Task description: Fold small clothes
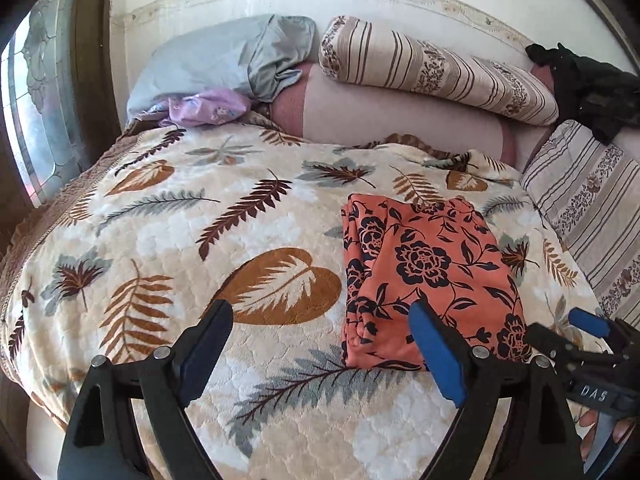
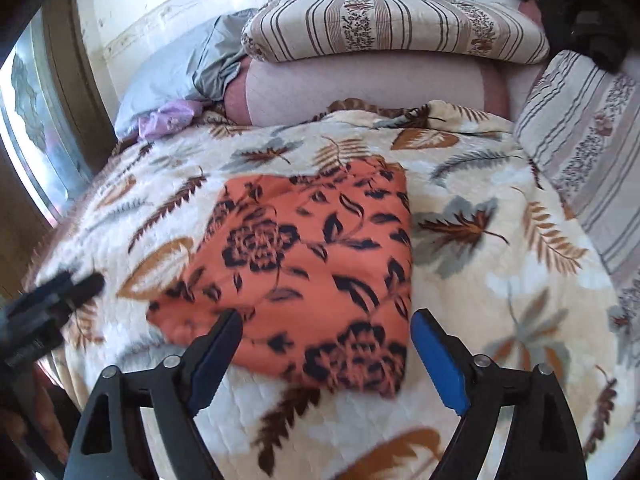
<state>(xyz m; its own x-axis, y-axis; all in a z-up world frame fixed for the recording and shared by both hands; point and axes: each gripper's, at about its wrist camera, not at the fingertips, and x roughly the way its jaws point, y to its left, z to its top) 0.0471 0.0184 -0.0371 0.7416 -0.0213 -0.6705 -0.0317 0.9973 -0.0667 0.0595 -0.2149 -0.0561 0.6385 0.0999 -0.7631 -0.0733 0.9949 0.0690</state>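
Note:
A folded orange garment with a dark flower print [image 1: 424, 280] [image 2: 304, 264] lies flat on the leaf-patterned blanket [image 1: 160, 240] [image 2: 500, 280]. My left gripper [image 1: 320, 312] hangs open above the blanket, just left of the garment's near edge, with nothing between its blue pads. My right gripper [image 2: 328, 320] is open over the garment's near edge and holds nothing. In the left wrist view it shows at the garment's near right corner [image 1: 560, 328]. In the right wrist view the left gripper [image 2: 76, 284] is a blur at the far left.
A striped bolster [image 1: 432, 68] and a grey pillow [image 1: 224, 56] lie at the head of the bed, with a purple cloth [image 1: 208, 106] by the pillow. A striped cushion [image 1: 588, 208] flanks the right side under a black cloth [image 1: 592, 88]. A window [image 1: 36, 112] is at left.

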